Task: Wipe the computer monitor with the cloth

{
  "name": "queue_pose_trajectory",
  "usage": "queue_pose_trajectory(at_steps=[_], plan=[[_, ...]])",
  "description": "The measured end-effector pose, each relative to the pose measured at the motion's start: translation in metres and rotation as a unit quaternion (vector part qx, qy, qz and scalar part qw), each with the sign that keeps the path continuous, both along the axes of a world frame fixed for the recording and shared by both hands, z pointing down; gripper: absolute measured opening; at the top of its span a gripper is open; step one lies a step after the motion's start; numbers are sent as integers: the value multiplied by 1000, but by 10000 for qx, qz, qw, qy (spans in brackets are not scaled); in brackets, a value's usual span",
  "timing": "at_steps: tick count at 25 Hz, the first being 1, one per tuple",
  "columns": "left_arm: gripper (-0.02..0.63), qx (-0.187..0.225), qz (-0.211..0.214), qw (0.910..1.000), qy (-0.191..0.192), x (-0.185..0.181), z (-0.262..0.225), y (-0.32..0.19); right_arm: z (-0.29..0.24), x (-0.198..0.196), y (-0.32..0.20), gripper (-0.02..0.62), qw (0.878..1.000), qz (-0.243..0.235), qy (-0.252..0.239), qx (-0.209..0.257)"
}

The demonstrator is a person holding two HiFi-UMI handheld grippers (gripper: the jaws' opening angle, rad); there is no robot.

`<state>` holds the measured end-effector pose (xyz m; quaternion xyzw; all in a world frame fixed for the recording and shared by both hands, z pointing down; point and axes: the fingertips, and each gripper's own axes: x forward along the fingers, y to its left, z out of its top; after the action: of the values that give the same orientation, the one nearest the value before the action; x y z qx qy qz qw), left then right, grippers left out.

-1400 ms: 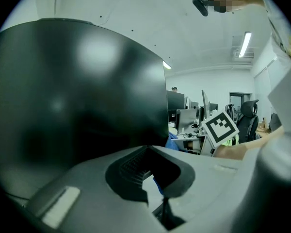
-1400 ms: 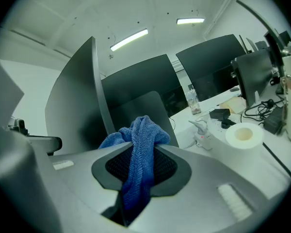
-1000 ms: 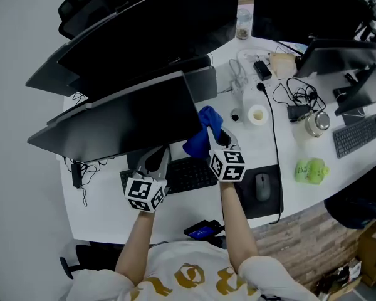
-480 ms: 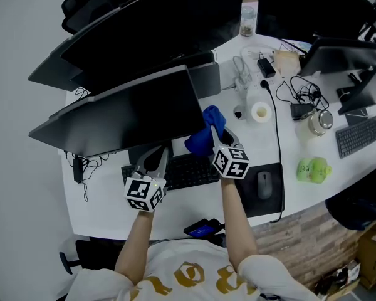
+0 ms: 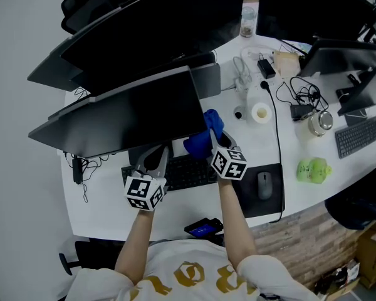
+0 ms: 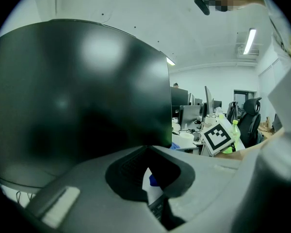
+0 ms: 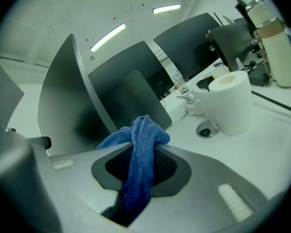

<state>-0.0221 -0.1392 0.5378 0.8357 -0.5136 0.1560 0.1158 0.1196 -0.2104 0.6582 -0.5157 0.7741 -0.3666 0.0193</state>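
Now | right tool (image 5: 214,135) clenched on cloth (image 5: 199,144) by edge of monitor (image 5: 131,115) (keyboard (image 5: 189,173) below) | left tool (image 5: 158,152) closed, empty

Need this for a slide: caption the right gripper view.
Right gripper shut on a blue cloth beside a monitor's edge, paper roll standing on the white desk.

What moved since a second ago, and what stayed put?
The right gripper, still shut on the blue towelling cloth, slid a little left, toward the lower right corner of the black flat computer monitor. Nothing was grabbed or dropped. The left gripper stayed where it was, shut and empty.
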Motion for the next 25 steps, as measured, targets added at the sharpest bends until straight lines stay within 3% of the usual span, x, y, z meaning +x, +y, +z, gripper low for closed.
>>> queue_pose_trajectory(at_steps=[7, 15, 25], plan=[[2, -24, -62, 10000, 28, -12, 1, 0, 3, -1, 2, 106, 9991, 241, -338, -43], [2, -88, -85, 9999, 50, -19, 7, 4, 5, -2, 4, 106, 9990, 274, -352, -103], [2, -46, -172, 9998, 93, -26, 6, 6, 5, -34, 14, 106, 9994, -307, -147, -85]])
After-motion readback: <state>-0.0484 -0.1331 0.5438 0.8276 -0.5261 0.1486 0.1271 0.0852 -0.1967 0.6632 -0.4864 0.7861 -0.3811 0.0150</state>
